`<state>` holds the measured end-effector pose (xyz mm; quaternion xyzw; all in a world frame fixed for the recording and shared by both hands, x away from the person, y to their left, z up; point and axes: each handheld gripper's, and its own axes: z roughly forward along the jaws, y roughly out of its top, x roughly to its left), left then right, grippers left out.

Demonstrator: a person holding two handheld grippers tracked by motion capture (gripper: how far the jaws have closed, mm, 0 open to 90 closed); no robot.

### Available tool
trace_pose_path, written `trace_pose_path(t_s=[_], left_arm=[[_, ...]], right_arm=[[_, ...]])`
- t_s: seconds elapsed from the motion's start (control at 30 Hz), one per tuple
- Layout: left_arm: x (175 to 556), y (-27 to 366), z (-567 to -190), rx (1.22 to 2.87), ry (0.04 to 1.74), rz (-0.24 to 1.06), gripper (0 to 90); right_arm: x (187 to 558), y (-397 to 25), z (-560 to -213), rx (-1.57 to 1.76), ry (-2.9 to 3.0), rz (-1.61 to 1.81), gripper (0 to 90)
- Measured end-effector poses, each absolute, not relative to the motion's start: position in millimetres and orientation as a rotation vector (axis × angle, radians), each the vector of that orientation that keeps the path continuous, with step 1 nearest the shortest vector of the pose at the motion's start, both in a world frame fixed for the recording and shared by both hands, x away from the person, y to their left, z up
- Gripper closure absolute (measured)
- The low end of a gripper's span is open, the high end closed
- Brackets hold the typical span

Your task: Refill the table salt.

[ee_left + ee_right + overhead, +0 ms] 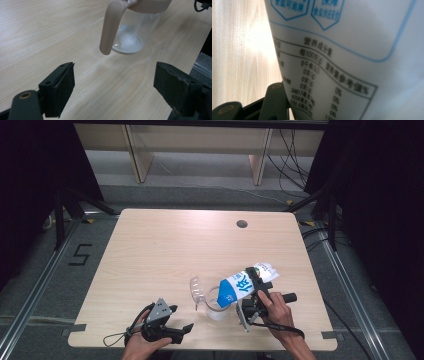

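Matt pale wood table (pixel 165 245), clear glossy plastic jug (pixel 216 306).

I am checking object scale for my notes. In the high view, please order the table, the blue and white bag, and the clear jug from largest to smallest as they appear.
1. table
2. blue and white bag, tilted over the jug in the right claw
3. clear jug, partly hidden by the bag, so this ranking is less sure
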<state>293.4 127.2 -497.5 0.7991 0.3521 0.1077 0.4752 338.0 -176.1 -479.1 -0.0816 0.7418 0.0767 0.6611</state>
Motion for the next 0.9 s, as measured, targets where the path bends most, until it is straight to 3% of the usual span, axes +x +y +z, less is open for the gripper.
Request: trace_pose_path(t_s=[0.9], left_arm=[[294,128,-498,1.957,0.879,0.254,16.7]], right_arm=[[337,-175,-471,-0.285,1.637,0.063,48.3]])
